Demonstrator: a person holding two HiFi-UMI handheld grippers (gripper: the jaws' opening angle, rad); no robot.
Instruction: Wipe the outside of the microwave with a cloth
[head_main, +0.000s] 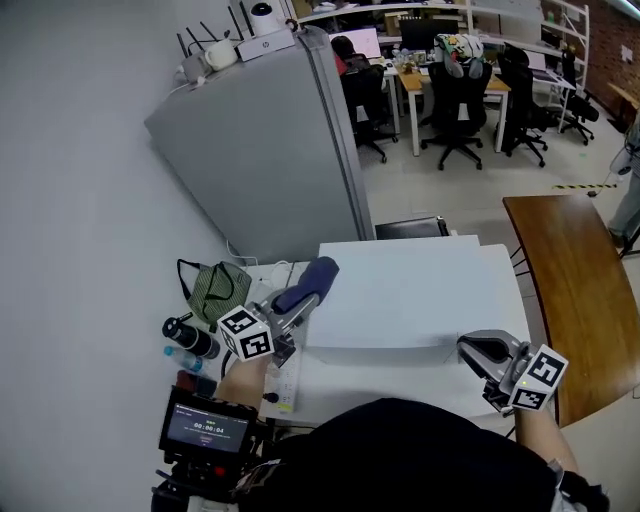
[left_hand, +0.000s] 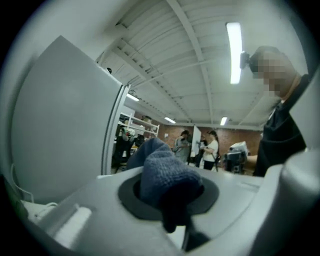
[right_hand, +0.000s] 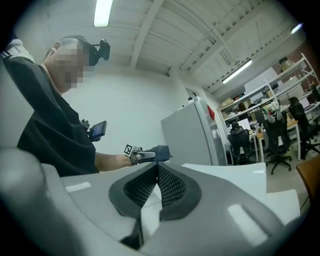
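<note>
The white microwave (head_main: 405, 290) fills the middle of the head view, seen from above. My left gripper (head_main: 297, 301) is at its left edge, shut on a dark blue cloth (head_main: 311, 280) that sticks out past the jaws over the top's left rim. In the left gripper view the cloth (left_hand: 165, 177) bulges between the pads. My right gripper (head_main: 481, 351) hovers at the microwave's front right corner. Its ribbed pads (right_hand: 170, 185) meet at the tips with nothing held, and the microwave top (right_hand: 235, 175) lies beyond them.
A grey fridge (head_main: 260, 150) with a router (head_main: 235, 45) on top stands behind the microwave at the left. A green bag (head_main: 220, 290) and bottles (head_main: 188, 340) lie left of it. A wooden table (head_main: 580, 290) runs along the right. Office chairs (head_main: 455, 100) stand far back.
</note>
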